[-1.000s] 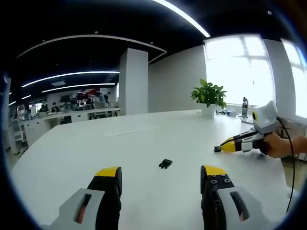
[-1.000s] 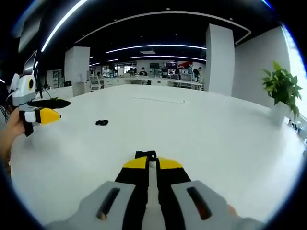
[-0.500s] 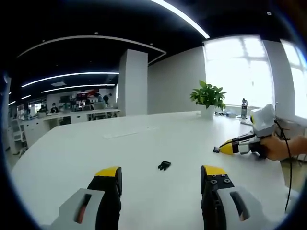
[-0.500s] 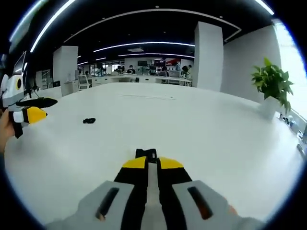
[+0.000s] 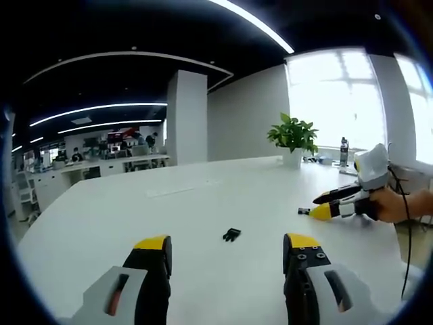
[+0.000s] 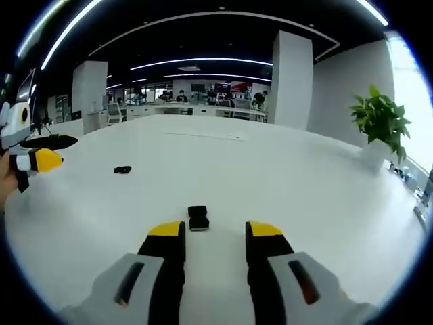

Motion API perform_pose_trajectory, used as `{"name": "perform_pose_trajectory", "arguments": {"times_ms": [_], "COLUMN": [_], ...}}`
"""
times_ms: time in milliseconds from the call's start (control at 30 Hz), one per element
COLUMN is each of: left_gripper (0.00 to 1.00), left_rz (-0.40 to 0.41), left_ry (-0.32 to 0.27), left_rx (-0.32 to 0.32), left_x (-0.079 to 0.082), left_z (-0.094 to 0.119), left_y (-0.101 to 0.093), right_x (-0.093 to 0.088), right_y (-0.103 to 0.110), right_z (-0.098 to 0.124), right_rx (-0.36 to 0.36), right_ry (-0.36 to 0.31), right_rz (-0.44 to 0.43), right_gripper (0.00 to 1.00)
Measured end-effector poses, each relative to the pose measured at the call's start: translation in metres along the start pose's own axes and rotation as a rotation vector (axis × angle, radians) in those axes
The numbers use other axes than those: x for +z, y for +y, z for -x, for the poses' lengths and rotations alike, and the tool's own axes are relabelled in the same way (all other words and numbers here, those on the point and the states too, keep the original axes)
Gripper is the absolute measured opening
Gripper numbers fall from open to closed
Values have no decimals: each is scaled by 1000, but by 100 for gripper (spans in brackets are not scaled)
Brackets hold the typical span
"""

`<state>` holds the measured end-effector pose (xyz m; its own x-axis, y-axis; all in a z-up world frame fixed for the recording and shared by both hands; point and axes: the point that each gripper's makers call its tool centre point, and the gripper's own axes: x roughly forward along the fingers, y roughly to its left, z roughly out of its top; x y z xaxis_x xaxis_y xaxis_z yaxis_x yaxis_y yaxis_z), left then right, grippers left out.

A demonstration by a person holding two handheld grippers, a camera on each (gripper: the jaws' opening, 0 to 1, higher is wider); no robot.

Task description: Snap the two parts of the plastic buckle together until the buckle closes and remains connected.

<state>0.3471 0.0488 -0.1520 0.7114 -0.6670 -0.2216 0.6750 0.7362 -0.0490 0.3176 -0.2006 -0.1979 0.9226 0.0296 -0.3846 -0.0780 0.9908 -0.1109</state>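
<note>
On the far left of the right gripper view, the left gripper (image 6: pixel 40 152) hangs above the white bench (image 6: pixel 304 203), its jaws apart and holding nothing. Right of it, well out on the bench, lies one small black buckle part (image 6: pixel 122 169); the left gripper view has it ahead of that gripper's jaws. Further right, the other buckle part (image 6: pixel 197 218) lies on the bench just beyond the right gripper (image 6: pixel 215 233), whose jaws stand apart with nothing between them. At the far right stands a potted plant (image 6: pixel 380 125).

The two parts lie well apart, and both are small and light. A jaw closing off-centre would likely flick a part across the smooth bench, or grip it skewed so the halves won't line up to snap.
</note>
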Motion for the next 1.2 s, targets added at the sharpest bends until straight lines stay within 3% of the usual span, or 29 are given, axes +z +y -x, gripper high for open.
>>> {"name": "perform_pose_trajectory", "arguments": {"times_ms": [233,367,667,1200], "left_gripper": [68,68,68,68], "left_rz": [-12,-20,-44,-57], "left_ry": [20,37,13,34], "left_rx": [-19,-40,-68,-130], "left_x": [-3,-3,14,7], "left_z": [-9,-16,-16,-39], "left_y": [3,5,3,11], "right_x": [5,8,17,20], "right_y": [0,6,14,9], "right_z": [-2,-5,-10,-13], "right_rx": [51,108,183,212], "right_ry": [-21,-29,-47,-74], "right_rz": [-1,59,68,95], "right_gripper": [38,42,42,41]}}
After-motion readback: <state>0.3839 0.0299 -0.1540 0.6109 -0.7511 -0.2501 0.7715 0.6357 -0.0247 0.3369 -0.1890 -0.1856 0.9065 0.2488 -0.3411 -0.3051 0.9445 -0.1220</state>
